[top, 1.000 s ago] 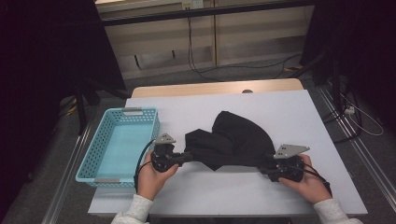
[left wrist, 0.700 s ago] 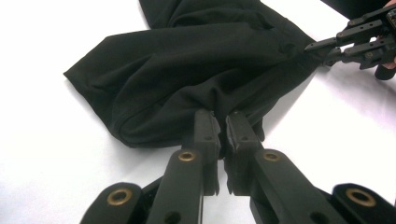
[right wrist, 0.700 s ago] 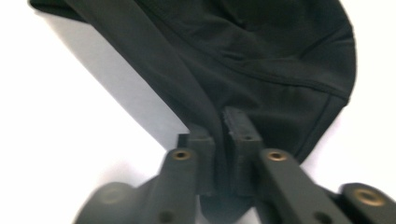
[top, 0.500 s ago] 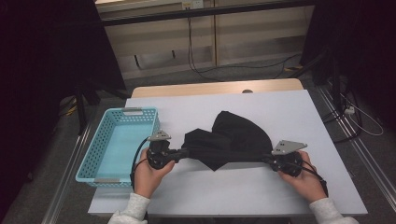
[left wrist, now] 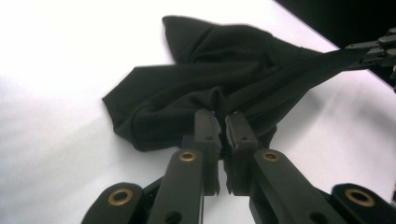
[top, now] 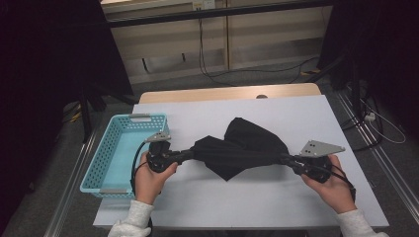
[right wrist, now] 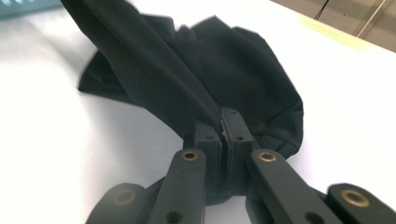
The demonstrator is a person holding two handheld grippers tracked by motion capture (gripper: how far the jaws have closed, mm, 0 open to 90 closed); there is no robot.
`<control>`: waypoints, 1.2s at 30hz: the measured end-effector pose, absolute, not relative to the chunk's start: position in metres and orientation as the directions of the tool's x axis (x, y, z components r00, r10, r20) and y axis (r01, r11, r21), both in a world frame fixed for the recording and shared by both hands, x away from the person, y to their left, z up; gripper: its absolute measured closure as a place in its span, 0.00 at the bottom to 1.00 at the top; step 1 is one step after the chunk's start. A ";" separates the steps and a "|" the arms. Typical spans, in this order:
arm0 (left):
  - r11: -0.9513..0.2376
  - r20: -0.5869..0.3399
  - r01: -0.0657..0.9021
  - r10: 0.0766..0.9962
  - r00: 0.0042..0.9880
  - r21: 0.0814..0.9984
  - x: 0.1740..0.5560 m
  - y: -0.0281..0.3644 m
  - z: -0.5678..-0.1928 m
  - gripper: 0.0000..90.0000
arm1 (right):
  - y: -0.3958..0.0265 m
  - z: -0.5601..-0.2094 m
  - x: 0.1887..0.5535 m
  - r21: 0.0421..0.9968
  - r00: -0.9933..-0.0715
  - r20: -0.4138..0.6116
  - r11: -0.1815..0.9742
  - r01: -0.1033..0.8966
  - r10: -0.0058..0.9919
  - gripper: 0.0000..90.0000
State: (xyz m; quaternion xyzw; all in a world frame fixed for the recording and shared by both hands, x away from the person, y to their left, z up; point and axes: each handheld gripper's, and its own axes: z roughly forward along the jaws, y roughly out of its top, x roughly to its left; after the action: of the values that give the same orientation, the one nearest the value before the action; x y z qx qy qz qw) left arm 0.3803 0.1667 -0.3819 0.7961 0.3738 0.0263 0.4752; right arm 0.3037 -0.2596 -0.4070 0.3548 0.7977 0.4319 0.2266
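No readable writing on anything. Black cloth (top: 242,150) sits mid white table (top: 306,113), stretched btwn left gripper (top: 184,156) and right gripper (top: 290,160), both w/ jaws clamped on its edges; the right one's jaws have just been closing on the fabric. Blue basket (top: 106,153) at table's left side, nothing visible in it

Open desk (top: 316,113) along far edge and near edge; blue basket (top: 114,148) blocking left edge, black cloth (top: 242,148) spanning the middle.
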 end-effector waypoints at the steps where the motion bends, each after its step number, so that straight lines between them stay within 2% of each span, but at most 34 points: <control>1: -0.279 -0.304 0.563 0.617 0.726 0.778 0.380 0.166 -0.381 0.95 | -0.260 -0.403 0.302 0.852 -0.647 -0.051 0.371 0.369 0.761 0.97; 4: -0.287 -0.303 0.568 0.619 0.725 0.771 0.380 0.161 -0.385 0.95 | -0.261 -0.400 0.300 0.852 -0.644 -0.043 0.364 0.375 0.764 0.97; 8: -0.302 -0.307 0.588 0.629 0.714 0.750 0.386 0.160 -0.392 0.95 | -0.263 -0.415 0.306 0.832 -0.641 -0.012 0.364 0.419 0.768 0.96; 17: -0.291 -0.307 0.622 0.672 0.674 0.727 0.398 0.161 -0.401 0.95 | -0.245 -0.450 0.328 0.749 -0.631 -0.025 0.432 0.501 0.776 0.84; 24: -0.316 -0.300 0.619 0.663 0.686 0.719 0.398 0.159 -0.404 0.95 | -0.257 -0.447 0.324 0.788 -0.571 -0.001 0.353 0.505 0.821 0.69; 26: -0.319 -0.302 0.623 0.662 0.686 0.714 0.398 0.158 -0.405 0.95 | -0.258 -0.446 0.322 0.801 -0.571 0.020 0.328 0.501 0.821 0.67; 36: -0.300 -0.308 0.628 0.672 0.674 0.718 0.398 0.160 -0.405 0.95 | -0.244 -0.452 0.315 0.788 -0.648 0.007 0.395 0.473 0.762 0.55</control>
State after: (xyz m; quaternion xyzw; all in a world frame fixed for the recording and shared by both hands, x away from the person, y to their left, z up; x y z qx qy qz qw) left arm 0.3981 0.1598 -0.4047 0.8060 0.4031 0.0252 0.4328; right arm 0.3154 -0.2437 -0.4521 0.3785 0.8152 0.3992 0.1809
